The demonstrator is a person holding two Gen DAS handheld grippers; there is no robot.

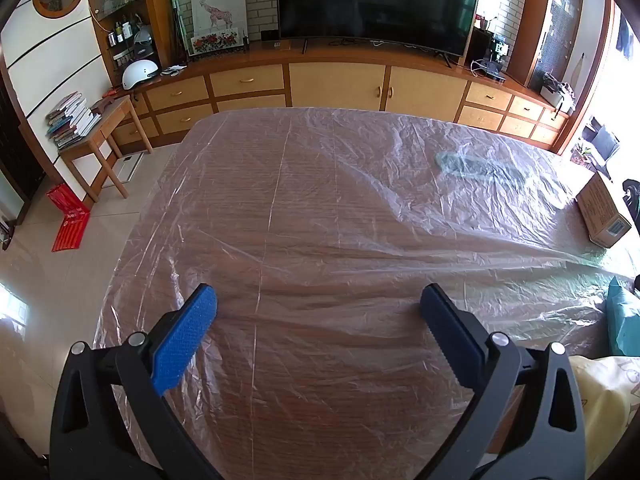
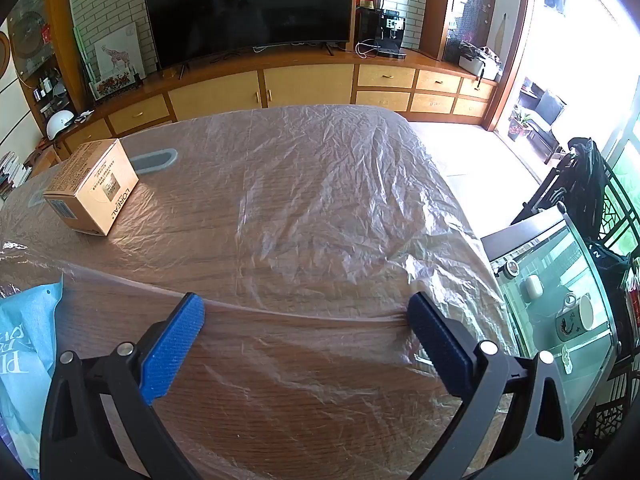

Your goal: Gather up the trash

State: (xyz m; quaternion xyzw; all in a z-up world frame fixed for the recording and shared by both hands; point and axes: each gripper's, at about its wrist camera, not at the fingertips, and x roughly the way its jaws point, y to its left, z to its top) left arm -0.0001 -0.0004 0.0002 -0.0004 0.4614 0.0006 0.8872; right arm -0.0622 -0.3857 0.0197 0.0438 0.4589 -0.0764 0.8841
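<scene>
Fingers spread wide on both the left gripper [image 1: 318, 312] and right gripper [image 2: 306, 320], holding nothing above the plastic-covered wooden table [image 2: 280, 220]. Tan cardboard box [image 2: 94, 192] sits at left of the right wrist view; blue paper bag [image 2: 24, 356] lies lower left.

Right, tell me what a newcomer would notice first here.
Probably the crinkled clear plastic sheet covering the whole wooden table, under both open grippers, left gripper and right gripper. Next, the tan cardboard box on the table's far left in the right wrist view, and the big dark TV on the cabinet behind.
</scene>
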